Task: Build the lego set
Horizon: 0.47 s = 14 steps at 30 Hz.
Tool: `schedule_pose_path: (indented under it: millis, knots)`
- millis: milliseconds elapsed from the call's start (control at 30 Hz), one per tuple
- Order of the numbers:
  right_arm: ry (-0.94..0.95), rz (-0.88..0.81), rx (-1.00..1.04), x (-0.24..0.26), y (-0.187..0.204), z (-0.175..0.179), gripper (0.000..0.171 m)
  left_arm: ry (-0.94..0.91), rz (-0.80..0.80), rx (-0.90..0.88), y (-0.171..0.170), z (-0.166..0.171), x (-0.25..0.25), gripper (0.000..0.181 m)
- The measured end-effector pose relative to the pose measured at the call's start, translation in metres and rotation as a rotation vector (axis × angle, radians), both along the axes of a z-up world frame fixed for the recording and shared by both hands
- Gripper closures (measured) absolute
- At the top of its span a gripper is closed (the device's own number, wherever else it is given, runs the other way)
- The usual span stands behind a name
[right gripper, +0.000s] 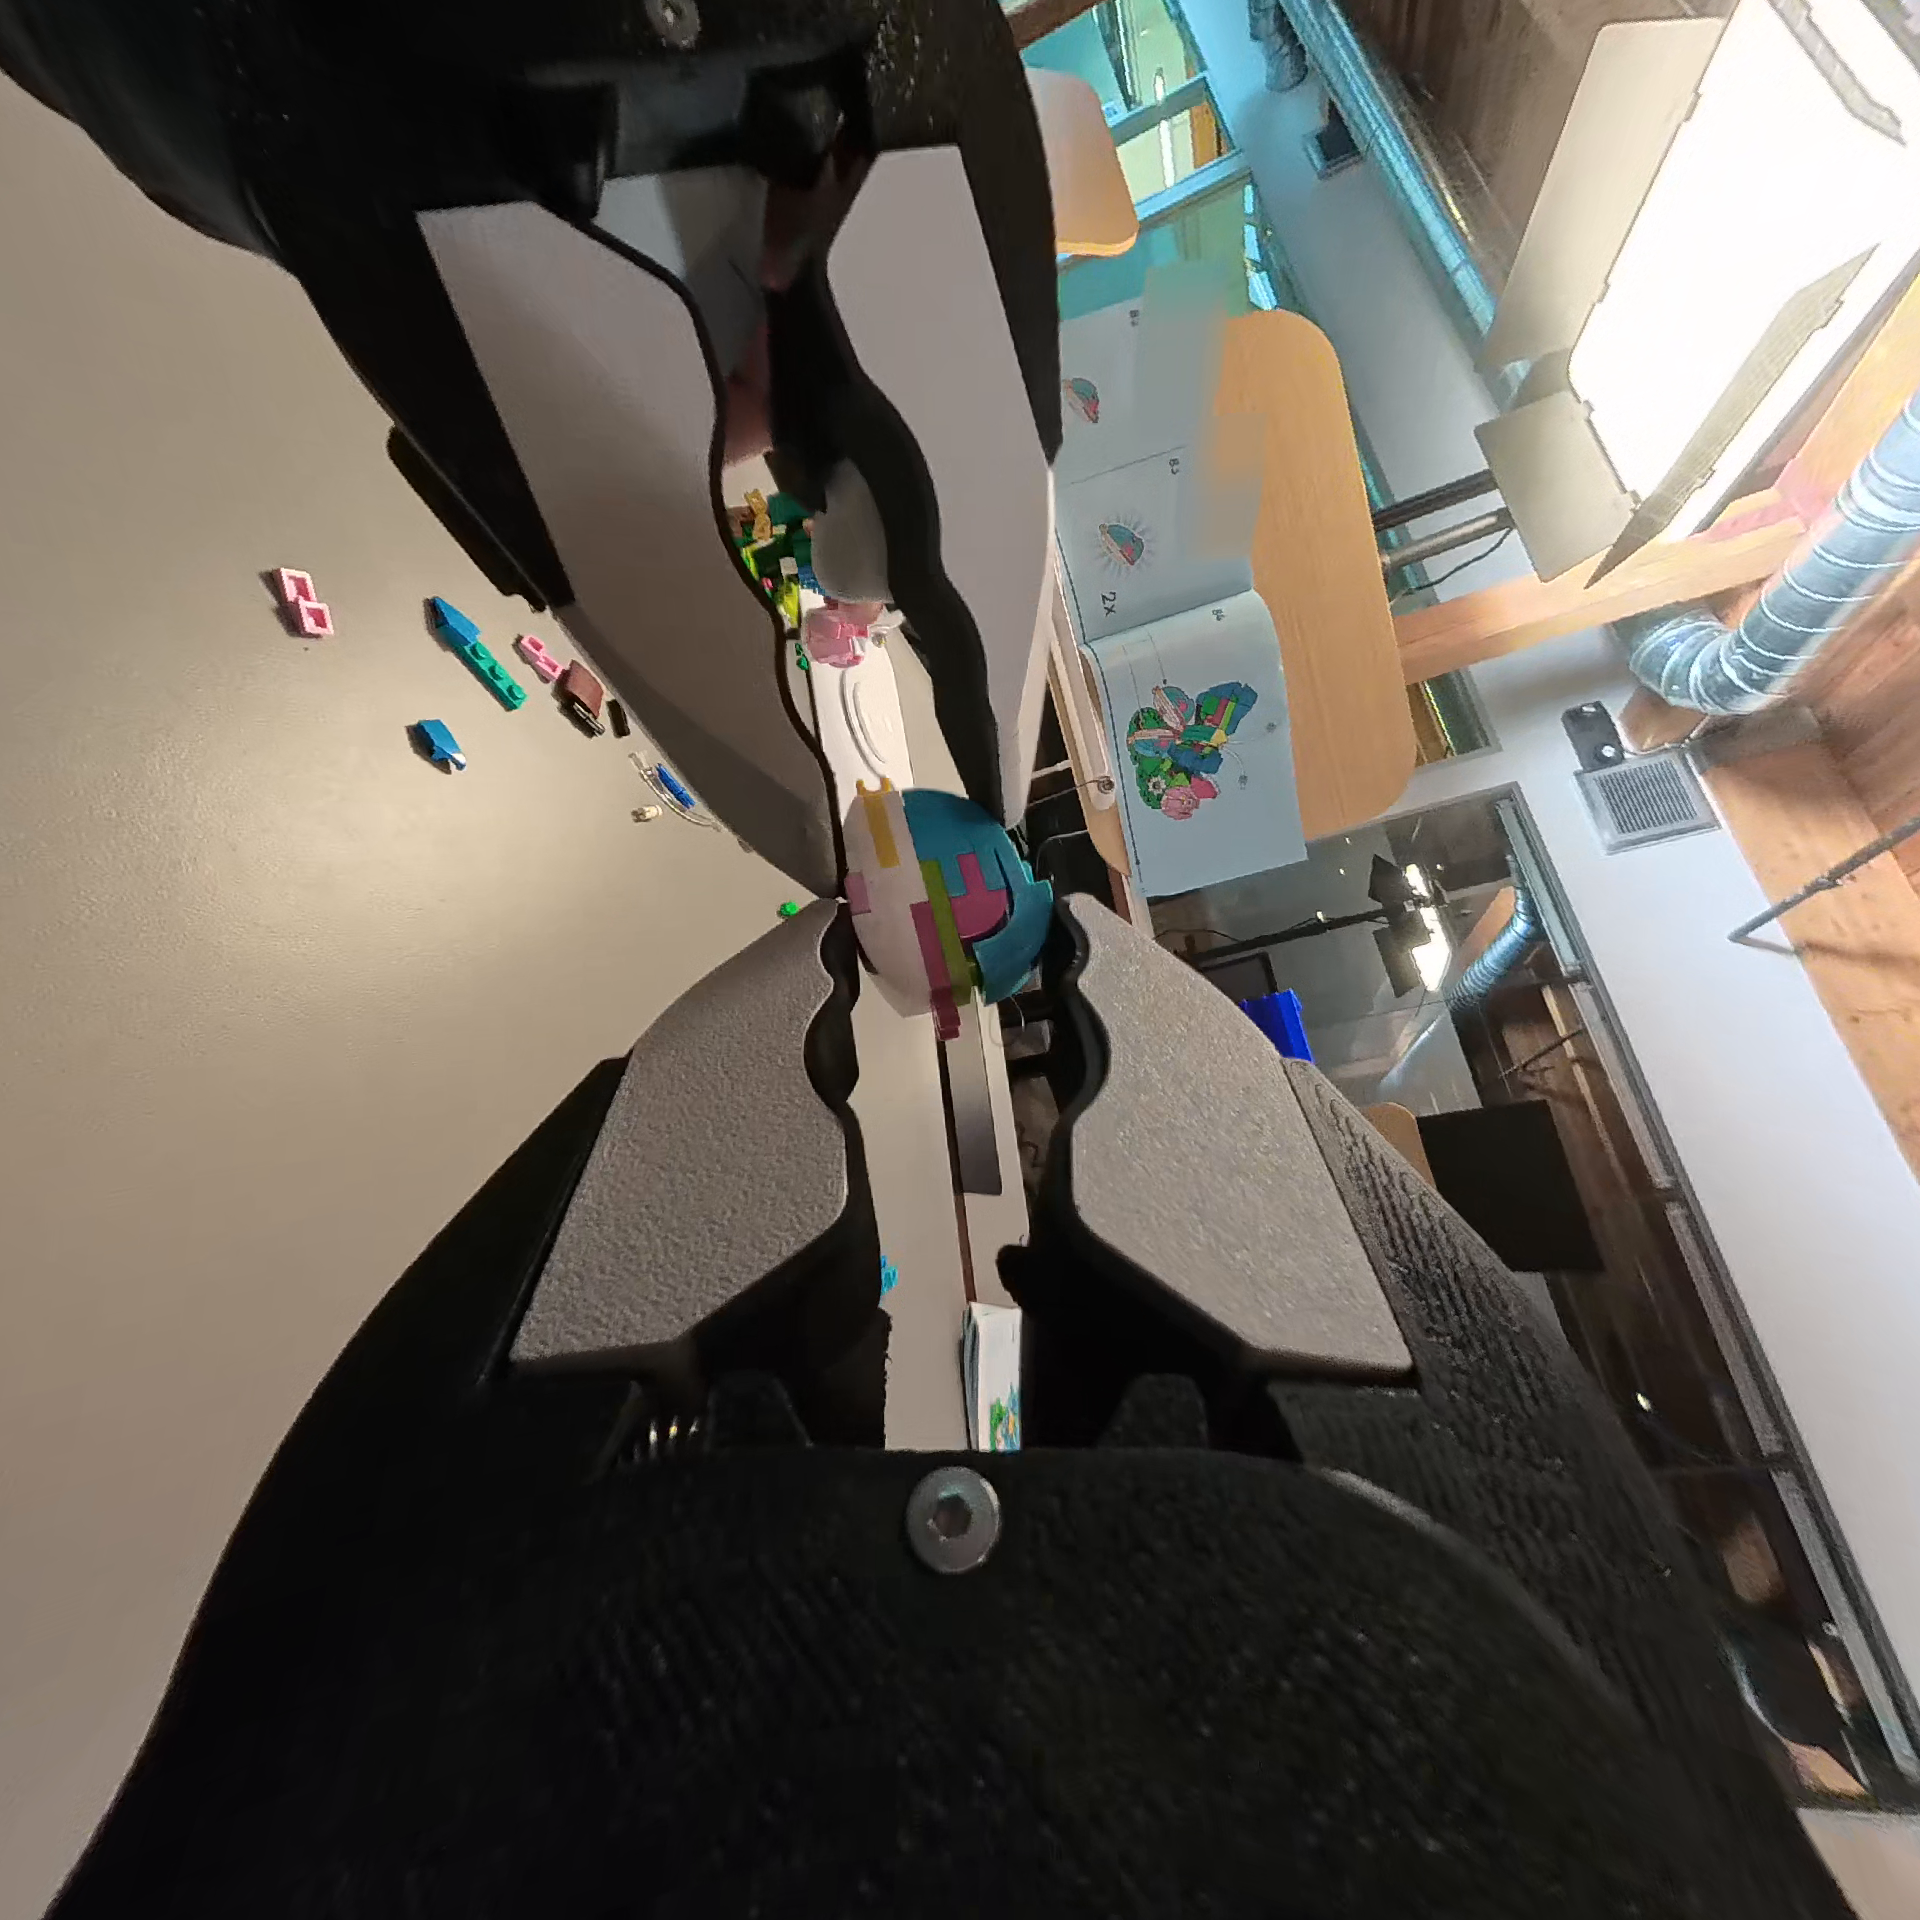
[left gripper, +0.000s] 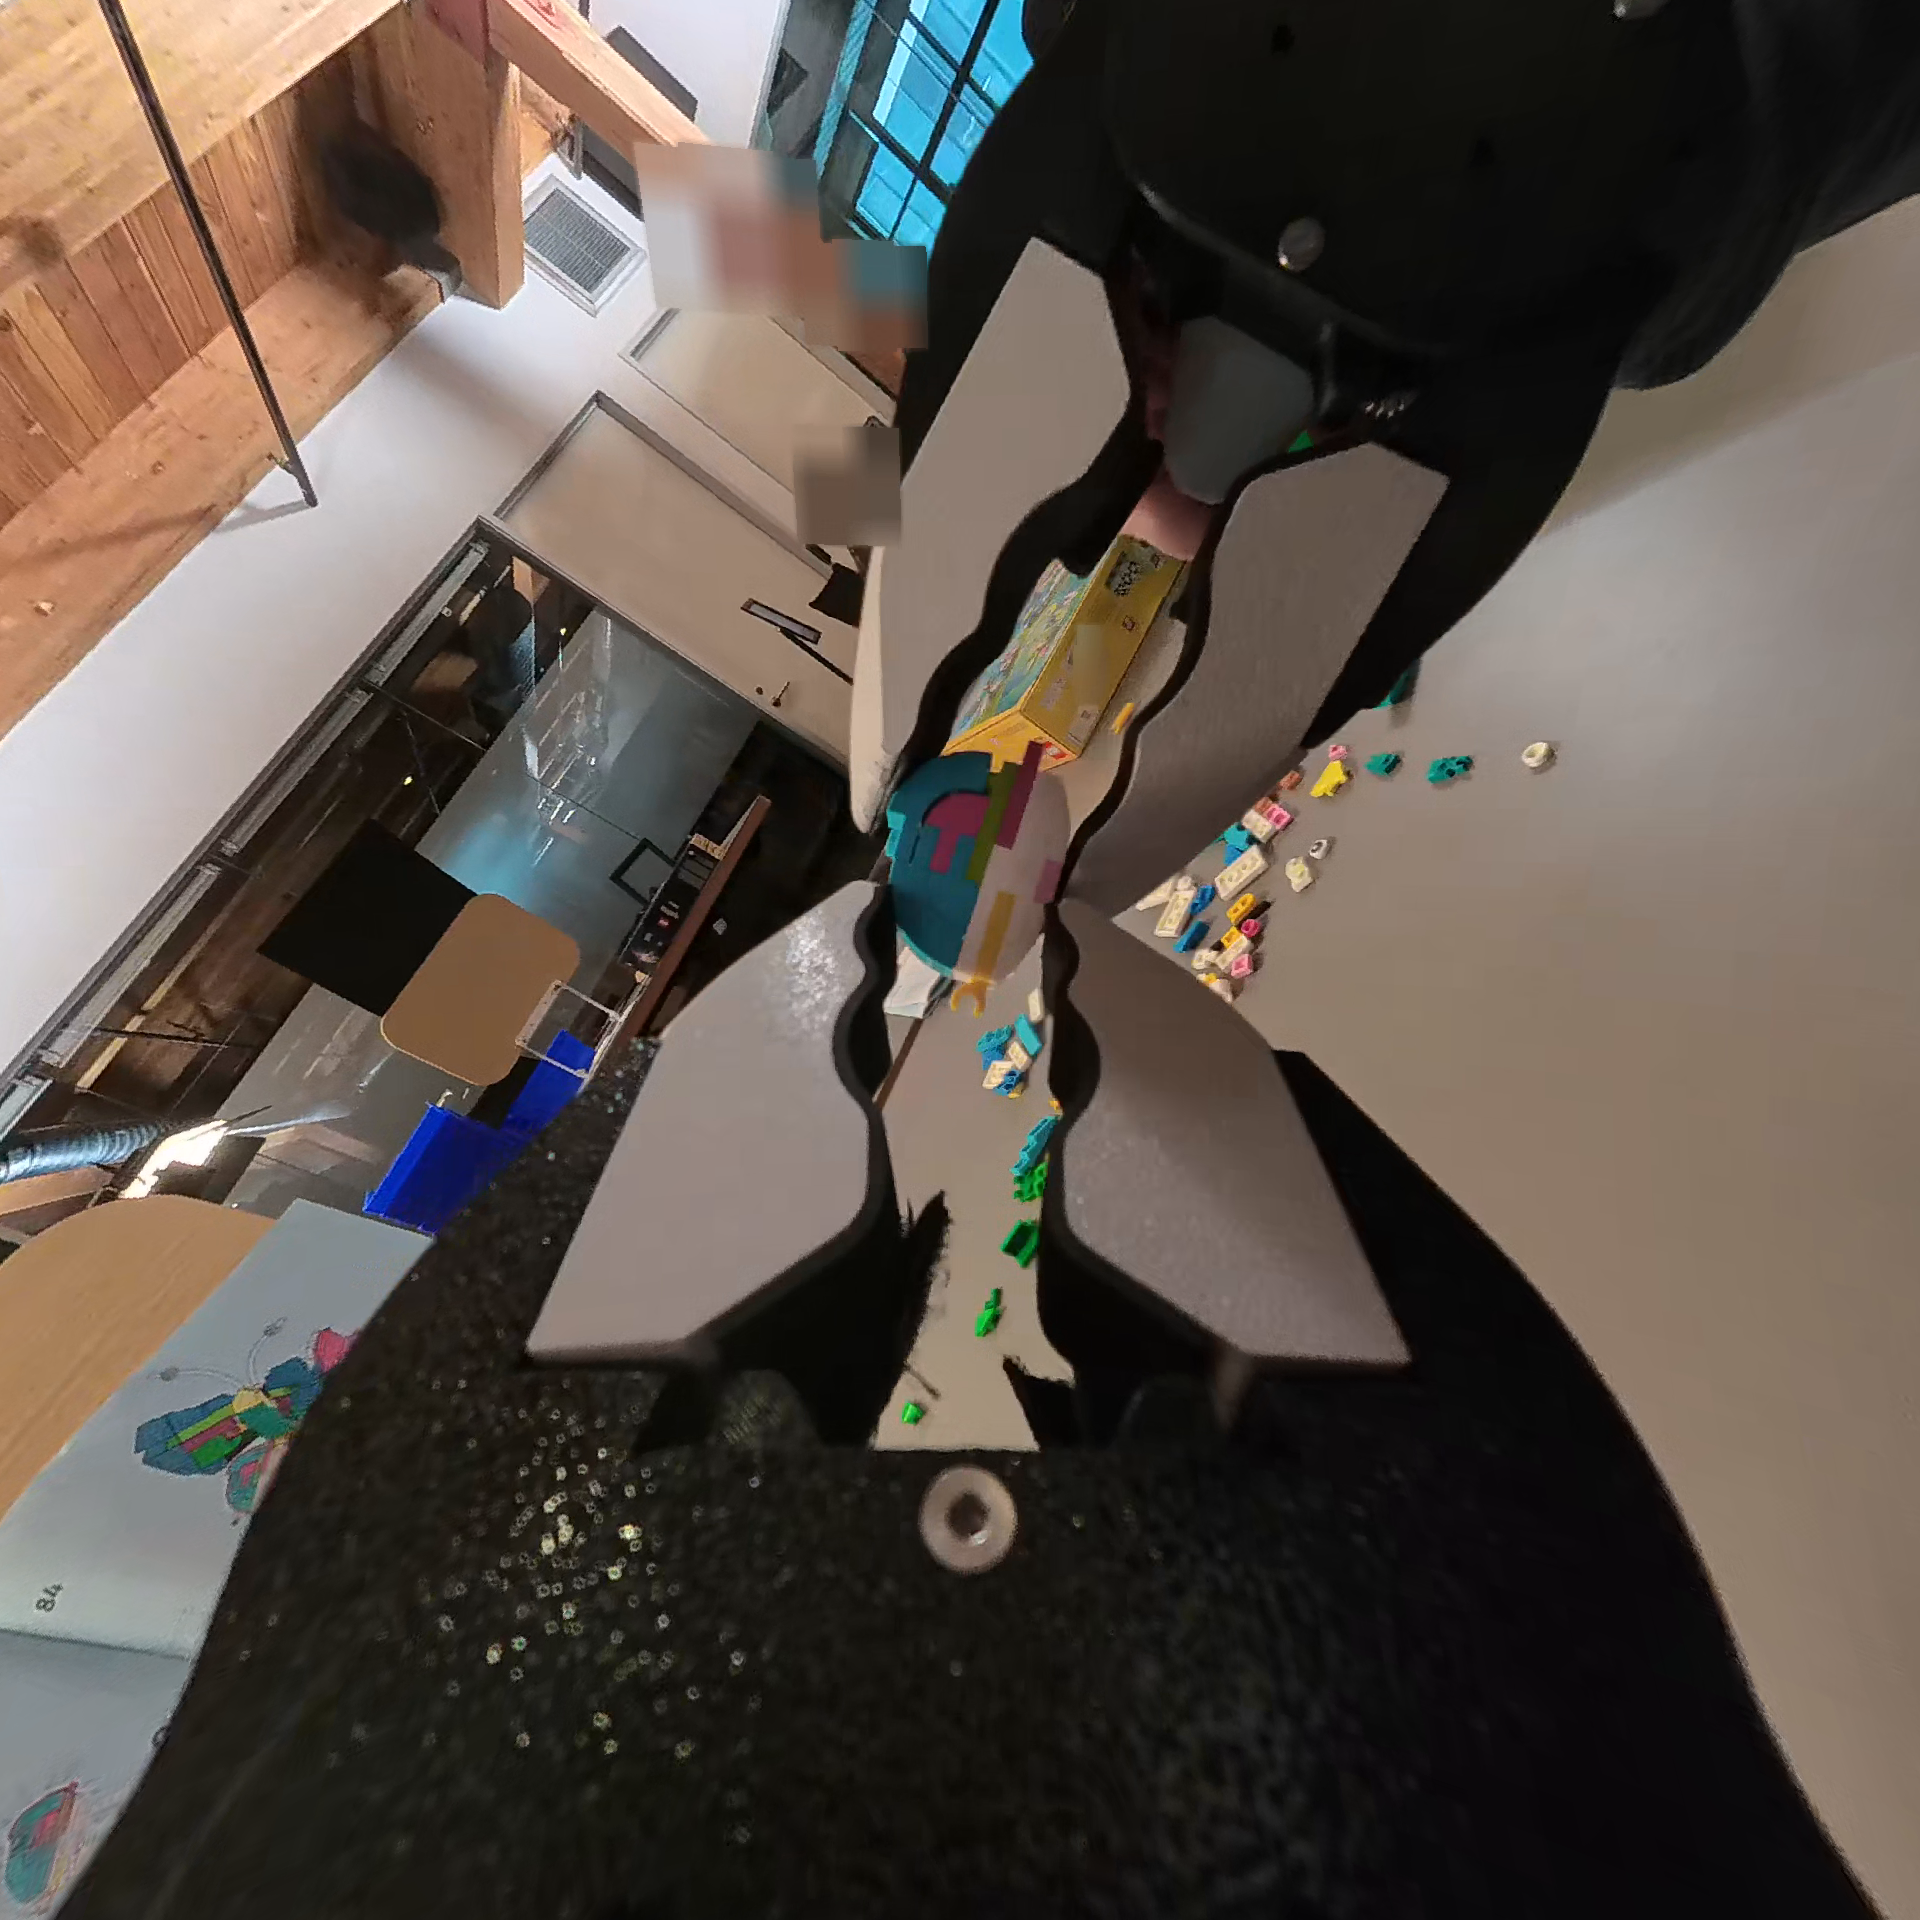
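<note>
A rounded lego wing assembly [left gripper: 956, 883], teal, white, pink and yellow, is held in the air between both grippers. In the left wrist view my left gripper [left gripper: 961, 906] comes from below and is shut on its lower part. The right gripper [left gripper: 992, 816] reaches in from above and clamps the same assembly. In the right wrist view the assembly [right gripper: 935, 914] sits between my right gripper's [right gripper: 951, 914] fingertips, and the left gripper [right gripper: 920, 842] grips it from the top. The two pairs of fingertips nearly touch.
The grey table [left gripper: 1558, 1039] carries loose bricks [left gripper: 1236, 883], green pieces [left gripper: 1023, 1236] and a yellow lego box [left gripper: 1070, 644]. More loose bricks [right gripper: 488, 665] and a pink flower build [right gripper: 836, 634] lie behind. An open instruction booklet [right gripper: 1195, 727] lies at the table's edge.
</note>
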State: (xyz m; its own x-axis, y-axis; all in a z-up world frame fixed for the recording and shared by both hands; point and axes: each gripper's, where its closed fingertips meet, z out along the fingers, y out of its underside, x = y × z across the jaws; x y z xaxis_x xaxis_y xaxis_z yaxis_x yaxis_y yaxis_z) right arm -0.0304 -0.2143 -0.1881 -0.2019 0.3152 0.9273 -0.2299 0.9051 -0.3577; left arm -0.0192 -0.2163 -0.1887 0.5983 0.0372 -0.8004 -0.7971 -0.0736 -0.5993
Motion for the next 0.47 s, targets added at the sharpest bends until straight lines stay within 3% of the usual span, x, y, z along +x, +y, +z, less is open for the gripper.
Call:
schedule_pose_path:
  millis: [233,333,467]
  knots:
    - [-0.161,0.044,-0.126,-0.005,0.003,-0.012,0.137,-0.111,-0.051,-0.047,0.004,-0.011,-0.006,0.154]
    - [-0.149,0.189,-0.283,0.003,-0.002,0.006,0.126,-0.251,-0.132,-0.005,0.000,-0.001,-0.008,0.154]
    - [-0.138,0.425,-0.471,0.019,-0.015,0.035,0.113,-0.432,-0.372,0.064,-0.007,0.014,0.004,0.154]
